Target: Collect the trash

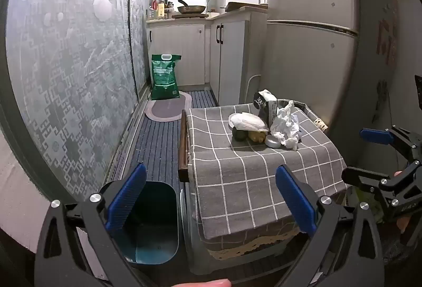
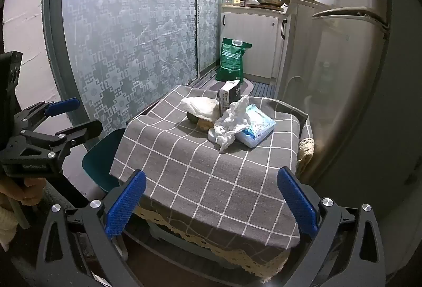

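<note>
Both tools hang spread and empty, the left tool [image 1: 211,202] and the right tool [image 2: 211,204] short of the desk's [image 2: 200,176] near edge. The crumpled tissue [image 2: 229,120] lies ahead of the right tool among a milk carton [image 2: 230,97] and wipes pack [image 2: 257,126]. Best pinch its loose peak from above; the teal bin [image 1: 155,221] sits open below the left tool, beside the desk
</note>
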Demonstrator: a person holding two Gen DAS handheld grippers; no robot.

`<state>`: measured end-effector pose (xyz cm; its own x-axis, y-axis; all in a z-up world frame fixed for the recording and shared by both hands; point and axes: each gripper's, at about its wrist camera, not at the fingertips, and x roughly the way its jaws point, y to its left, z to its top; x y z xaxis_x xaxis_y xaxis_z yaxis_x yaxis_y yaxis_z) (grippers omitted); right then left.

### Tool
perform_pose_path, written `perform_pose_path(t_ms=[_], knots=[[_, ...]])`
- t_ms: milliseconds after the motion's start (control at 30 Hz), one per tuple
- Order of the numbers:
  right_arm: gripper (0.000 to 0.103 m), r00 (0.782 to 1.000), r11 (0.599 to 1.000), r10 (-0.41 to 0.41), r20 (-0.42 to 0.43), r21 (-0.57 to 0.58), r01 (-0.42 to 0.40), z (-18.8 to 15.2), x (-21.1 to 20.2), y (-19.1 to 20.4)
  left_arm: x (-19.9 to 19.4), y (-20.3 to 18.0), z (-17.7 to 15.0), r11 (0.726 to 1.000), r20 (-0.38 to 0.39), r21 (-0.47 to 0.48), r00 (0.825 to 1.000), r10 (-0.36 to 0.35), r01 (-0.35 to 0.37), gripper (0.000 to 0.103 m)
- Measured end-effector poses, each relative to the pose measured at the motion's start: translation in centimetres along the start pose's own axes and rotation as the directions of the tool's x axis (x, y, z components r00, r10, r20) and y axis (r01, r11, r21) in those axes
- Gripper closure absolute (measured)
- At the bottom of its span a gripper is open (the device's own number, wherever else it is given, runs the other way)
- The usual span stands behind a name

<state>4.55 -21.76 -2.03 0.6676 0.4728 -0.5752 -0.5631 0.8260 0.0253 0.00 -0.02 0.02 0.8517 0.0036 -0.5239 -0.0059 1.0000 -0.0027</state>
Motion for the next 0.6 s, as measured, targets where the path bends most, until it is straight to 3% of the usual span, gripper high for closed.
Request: perform_pose_path(t_ms=[600], knots=[[0.002, 1.0, 1.0, -0.006, 0.009, -0.004, 0.006, 0.0, -0.3, -0.2, 0.3, -0.4, -0.2, 1.0, -0.004, 0.002, 1.0, -0.005, 0.005, 0.003]])
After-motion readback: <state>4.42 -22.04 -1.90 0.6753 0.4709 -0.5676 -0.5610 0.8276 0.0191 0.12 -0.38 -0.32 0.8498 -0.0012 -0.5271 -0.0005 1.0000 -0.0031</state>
